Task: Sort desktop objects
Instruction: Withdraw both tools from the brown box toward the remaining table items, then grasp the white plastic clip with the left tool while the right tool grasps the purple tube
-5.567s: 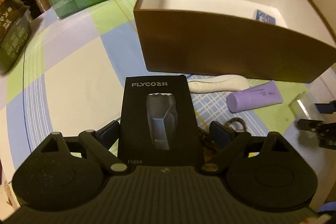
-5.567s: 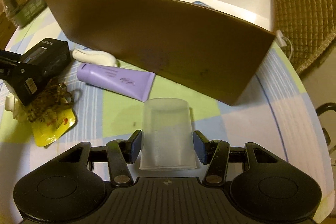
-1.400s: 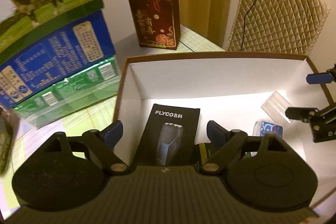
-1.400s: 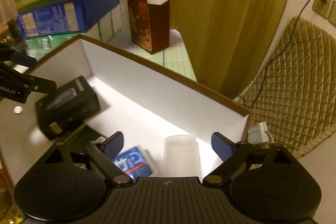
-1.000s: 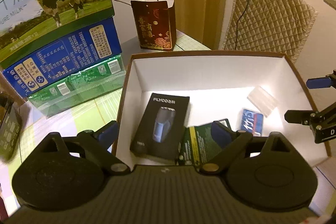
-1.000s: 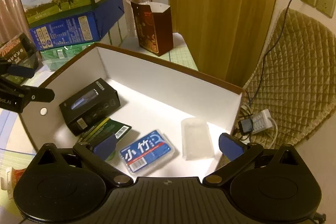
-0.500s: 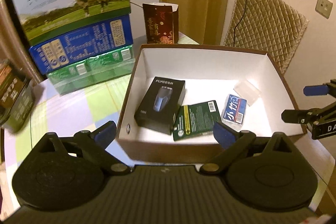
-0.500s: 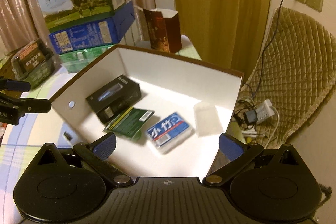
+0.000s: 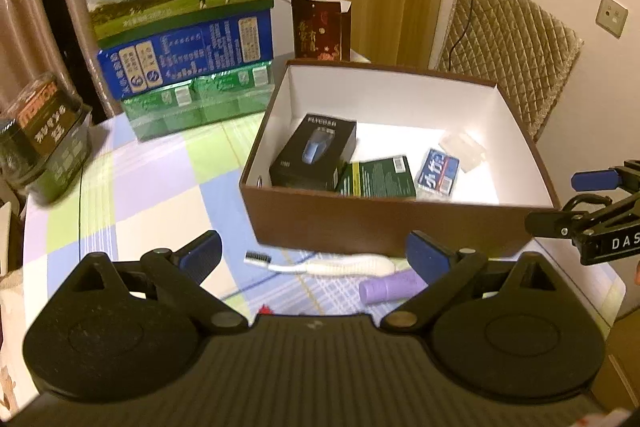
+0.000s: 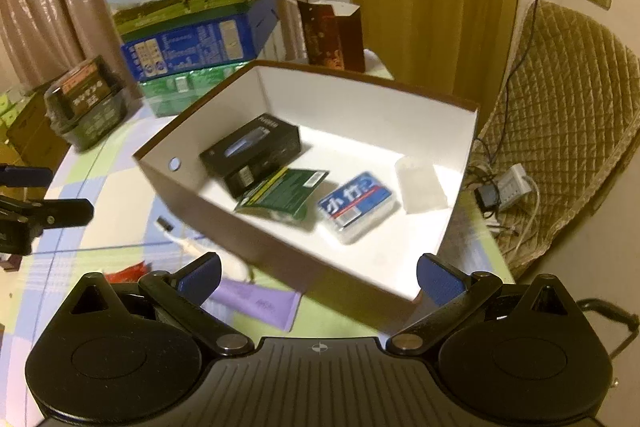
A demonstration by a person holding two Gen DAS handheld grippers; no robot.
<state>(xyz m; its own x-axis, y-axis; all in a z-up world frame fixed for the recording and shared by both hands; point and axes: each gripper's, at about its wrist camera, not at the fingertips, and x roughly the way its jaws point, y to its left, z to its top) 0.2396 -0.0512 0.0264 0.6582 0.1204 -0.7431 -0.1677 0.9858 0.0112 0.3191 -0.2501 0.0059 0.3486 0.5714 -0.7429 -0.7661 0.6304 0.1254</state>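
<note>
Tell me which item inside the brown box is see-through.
The clear plastic cup, lying on its side at the box's right end beside the blue packet. The black shaver box and green packet are opaque.

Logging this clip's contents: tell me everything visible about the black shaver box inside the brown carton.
The black shaver box is a rectangular cardboard pack, matte black, with a bluish shaver picture and pale brand lettering on its top face. It lies flat and closed on the white floor of the brown carton, in the left part near the left wall. A green packet lies against, perhaps under, its right edge. Neither tool touches it.
</note>
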